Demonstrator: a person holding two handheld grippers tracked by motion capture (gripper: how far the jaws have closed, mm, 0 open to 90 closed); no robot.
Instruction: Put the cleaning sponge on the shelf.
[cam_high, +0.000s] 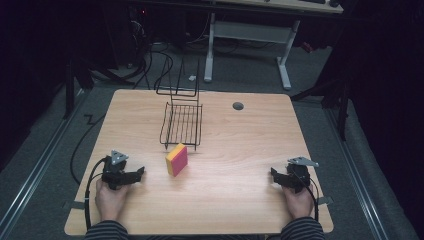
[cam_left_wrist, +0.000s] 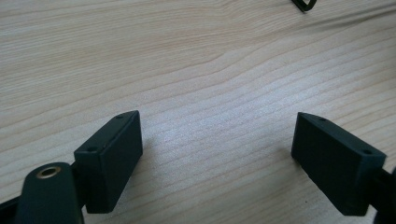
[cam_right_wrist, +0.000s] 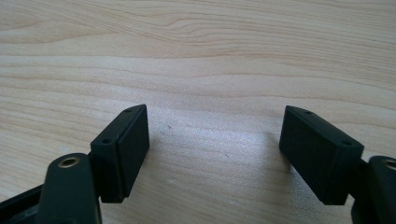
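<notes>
A yellow and pink sponge (cam_high: 177, 159) stands on its edge on the wooden table (cam_high: 235, 145), just in front of a black wire rack (cam_high: 182, 121). My left gripper (cam_high: 140, 174) rests on the table at the near left, held by a hand, to the left of the sponge and apart from it. In the left gripper view its jaws (cam_left_wrist: 217, 140) stand wide over bare wood. My right gripper (cam_high: 274, 174) rests at the near right in the other hand. Its jaws (cam_right_wrist: 215, 135) are also open with nothing between them.
The wire rack has a tall upright back (cam_high: 179, 80) at the table's far side. A grey round cap (cam_high: 238, 106) sits in the tabletop at the far right. A white desk frame (cam_high: 247, 35) and cables lie on the floor beyond the table.
</notes>
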